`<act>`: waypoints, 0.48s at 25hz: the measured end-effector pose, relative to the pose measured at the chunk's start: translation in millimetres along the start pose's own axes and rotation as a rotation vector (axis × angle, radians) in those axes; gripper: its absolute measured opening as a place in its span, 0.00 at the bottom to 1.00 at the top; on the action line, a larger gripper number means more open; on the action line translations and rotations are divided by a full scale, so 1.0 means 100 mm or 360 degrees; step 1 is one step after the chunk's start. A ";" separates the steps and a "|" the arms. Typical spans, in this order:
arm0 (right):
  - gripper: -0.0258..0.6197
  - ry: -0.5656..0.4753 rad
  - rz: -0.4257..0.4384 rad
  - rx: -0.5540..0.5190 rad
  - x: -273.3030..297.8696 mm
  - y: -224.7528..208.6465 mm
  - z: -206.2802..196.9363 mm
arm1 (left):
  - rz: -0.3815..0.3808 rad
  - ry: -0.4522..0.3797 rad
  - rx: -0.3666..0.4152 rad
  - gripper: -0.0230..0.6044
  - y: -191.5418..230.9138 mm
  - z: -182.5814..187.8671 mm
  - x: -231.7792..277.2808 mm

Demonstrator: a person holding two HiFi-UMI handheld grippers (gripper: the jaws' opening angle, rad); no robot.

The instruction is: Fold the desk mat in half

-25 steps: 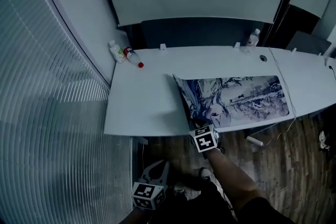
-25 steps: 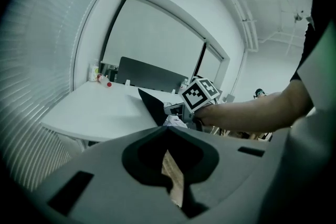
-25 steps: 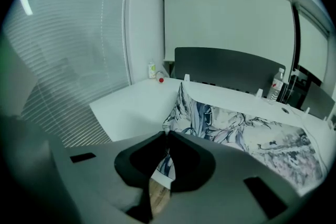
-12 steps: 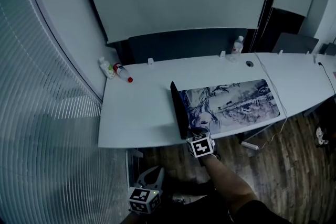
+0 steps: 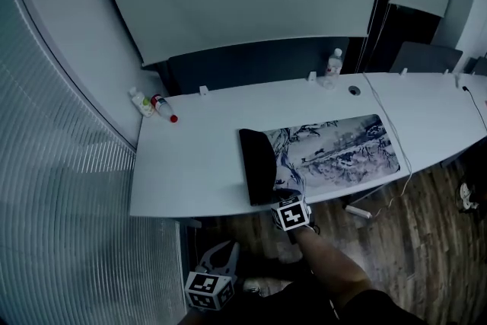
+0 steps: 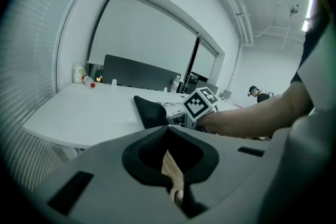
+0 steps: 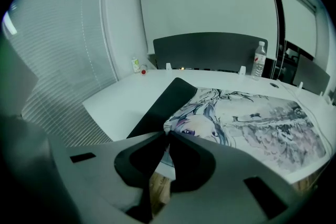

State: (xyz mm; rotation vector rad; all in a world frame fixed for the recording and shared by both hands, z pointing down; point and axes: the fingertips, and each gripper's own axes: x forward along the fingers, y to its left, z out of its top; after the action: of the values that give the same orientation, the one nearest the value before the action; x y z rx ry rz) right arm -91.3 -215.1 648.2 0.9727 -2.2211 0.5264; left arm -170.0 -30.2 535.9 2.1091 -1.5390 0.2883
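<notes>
The mat (image 5: 342, 148) is lying on the right half of the bench (image 5: 190, 164), close to the near edge, with the print facing up. Its left end is being held lifted and curled over toward the right, so the black underside is being shown there as a dark band. The rest of the mat is lying flat. Whether the curled end is touching the print cannot be told.

The mat's near left corner is being pinched by the right tool (image 5: 283, 202). The jaws are being pressed together on the mat's edge just at the bench's near rim. The tool is being carried by an arm reaching up from the bottom of the head view.

The left tool (image 5: 226, 251) is being held low, off the bench and over the floor (image 5: 411, 217), well apart from the mat. Its jaws are pressed together and nothing is being gripped between them.

Two bottles (image 5: 151, 103) are lying at the bench's far left corner. A clear bottle (image 5: 332, 63) is standing at the back edge, beyond the mat. A cable (image 5: 392, 135) is being run past the mat's right end and down over the near edge.
</notes>
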 end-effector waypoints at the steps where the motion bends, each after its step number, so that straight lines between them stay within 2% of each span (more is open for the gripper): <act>1: 0.11 0.0004 0.0005 0.0008 0.00 -0.04 -0.01 | 0.0005 0.0008 0.0000 0.05 -0.02 0.01 0.02; 12: 0.11 0.0026 0.0033 0.0123 -0.16 -0.54 -0.19 | -0.0010 0.0048 -0.0001 0.05 -0.41 0.10 0.34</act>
State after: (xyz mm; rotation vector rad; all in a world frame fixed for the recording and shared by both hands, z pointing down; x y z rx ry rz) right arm -34.3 -231.1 656.2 0.9818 -2.2128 0.6314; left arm -121.2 -53.7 531.5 2.0990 -1.5146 0.3160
